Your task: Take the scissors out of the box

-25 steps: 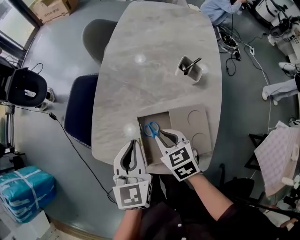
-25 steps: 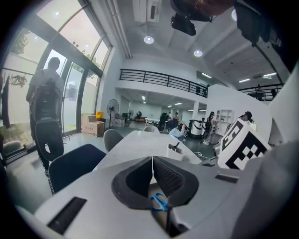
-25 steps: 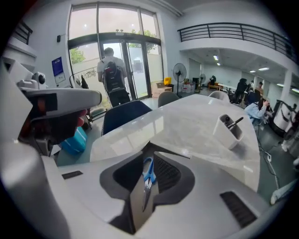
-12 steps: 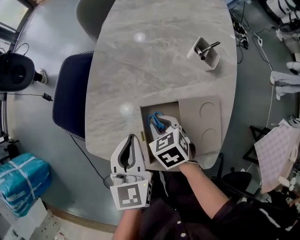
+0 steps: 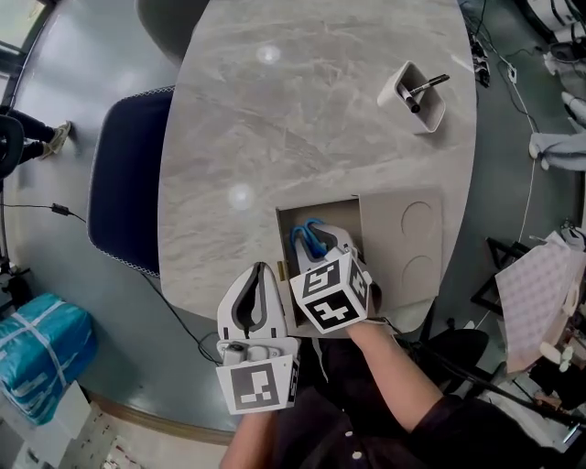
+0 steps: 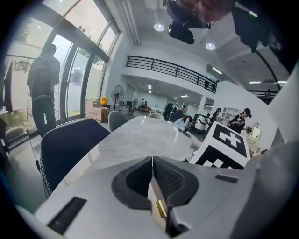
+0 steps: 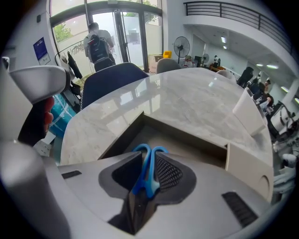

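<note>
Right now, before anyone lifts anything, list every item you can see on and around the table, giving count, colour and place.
table: one, grey marble, centre of the head view
box: one, brown, open, near edge of the table
lid: one, beige, flat just right of the box
scissors: one pair, blue handles, in the box
pen holder: one, white, far right of the table, dark pens inside
navy chair: one, left of the table
grey chair: one, far end of the table
bundle: one, blue, on the floor at left
left gripper: one, white, shut and empty, left of the box
right gripper: one, white, shut on the scissors
</note>
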A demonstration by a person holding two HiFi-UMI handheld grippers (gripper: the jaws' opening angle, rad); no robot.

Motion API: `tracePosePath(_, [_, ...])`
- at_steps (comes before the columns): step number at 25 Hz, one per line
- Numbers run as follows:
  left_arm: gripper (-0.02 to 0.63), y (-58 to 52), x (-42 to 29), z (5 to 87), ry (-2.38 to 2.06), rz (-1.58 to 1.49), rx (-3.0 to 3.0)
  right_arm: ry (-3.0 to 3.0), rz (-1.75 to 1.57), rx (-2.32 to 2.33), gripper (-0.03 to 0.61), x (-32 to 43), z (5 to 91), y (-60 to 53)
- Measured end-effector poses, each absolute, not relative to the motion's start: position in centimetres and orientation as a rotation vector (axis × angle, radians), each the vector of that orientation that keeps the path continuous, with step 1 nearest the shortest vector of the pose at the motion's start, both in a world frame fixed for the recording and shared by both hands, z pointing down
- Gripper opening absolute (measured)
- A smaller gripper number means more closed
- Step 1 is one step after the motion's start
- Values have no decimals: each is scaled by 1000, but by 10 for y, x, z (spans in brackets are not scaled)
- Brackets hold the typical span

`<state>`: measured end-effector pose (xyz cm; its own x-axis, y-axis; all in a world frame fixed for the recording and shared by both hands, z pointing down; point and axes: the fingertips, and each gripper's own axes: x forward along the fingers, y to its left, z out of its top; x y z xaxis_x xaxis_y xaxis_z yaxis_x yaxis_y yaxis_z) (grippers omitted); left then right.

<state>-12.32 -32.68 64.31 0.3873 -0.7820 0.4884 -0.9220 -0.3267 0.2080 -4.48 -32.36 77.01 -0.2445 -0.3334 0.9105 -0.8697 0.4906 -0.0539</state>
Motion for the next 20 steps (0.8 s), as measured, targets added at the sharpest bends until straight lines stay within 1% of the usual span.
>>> tracePosePath(9, [17, -327, -123, 655, -1450, 430, 2186, -1833, 753, 1084, 69, -42, 766, -327])
tracePosePath(20, [17, -326, -115, 639, -1446, 410, 2221, -2014, 675, 1254, 67, -44, 708, -336])
